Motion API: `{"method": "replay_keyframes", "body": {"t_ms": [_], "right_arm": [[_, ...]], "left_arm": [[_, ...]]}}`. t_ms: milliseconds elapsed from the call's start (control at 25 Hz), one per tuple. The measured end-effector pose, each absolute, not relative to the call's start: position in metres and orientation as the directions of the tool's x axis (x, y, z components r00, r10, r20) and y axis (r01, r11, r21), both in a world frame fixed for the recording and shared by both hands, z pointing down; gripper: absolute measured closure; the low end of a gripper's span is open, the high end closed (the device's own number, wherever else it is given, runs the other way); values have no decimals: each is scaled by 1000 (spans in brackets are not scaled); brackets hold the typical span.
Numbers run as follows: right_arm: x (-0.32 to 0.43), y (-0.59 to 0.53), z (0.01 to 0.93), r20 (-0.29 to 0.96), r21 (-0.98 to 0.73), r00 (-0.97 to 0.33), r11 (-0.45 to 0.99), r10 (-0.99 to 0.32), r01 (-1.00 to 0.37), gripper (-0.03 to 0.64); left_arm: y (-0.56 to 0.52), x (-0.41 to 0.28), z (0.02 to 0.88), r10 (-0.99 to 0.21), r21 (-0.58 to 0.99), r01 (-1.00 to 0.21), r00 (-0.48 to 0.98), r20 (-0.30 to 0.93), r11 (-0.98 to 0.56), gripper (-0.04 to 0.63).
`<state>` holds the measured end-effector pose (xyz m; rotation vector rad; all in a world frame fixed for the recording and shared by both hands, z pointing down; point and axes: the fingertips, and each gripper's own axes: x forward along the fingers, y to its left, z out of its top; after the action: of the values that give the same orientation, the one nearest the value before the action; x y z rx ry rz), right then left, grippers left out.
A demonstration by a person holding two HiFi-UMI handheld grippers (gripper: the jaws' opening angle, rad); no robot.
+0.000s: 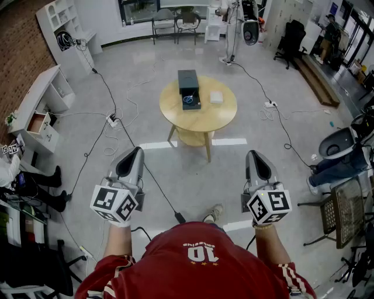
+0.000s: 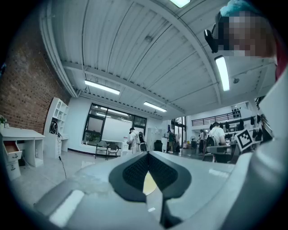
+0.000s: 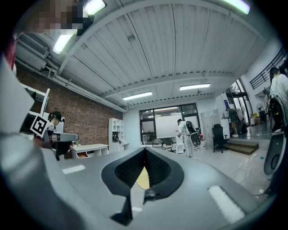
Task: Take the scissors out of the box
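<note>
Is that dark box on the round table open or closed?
Open. In the head view the box lies with its lid folded back, and what look like blue-handled scissors show in its near half.

Robotics lab, open-plan: brick wall (image 1: 16, 49), white shelving (image 1: 57, 16), floor cables (image 1: 108, 89), round table (image 1: 201, 124), robot (image 1: 250, 30), office chair (image 1: 291, 40).

Matt dark box (image 1: 188, 79), pale wooden table (image 1: 201, 121), glossy grey floor (image 1: 175, 175)
</note>
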<state>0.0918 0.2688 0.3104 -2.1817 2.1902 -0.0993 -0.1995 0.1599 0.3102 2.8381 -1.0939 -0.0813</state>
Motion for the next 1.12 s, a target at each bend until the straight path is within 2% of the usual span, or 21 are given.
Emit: {"method": "replay_keyframes", "body": {"t_ms": [800,1120], "right_arm": [[70,265,306,6,-71,-36,35,-999,-997,617],[72,267,317,40,-91,-35,31,-999,-995,617]], "left_arm": [[169,-221,304,-674,157,-662,738,-32,-733,592],[173,-221,309,-668,174,-654,743,-33,-736,592]]}}
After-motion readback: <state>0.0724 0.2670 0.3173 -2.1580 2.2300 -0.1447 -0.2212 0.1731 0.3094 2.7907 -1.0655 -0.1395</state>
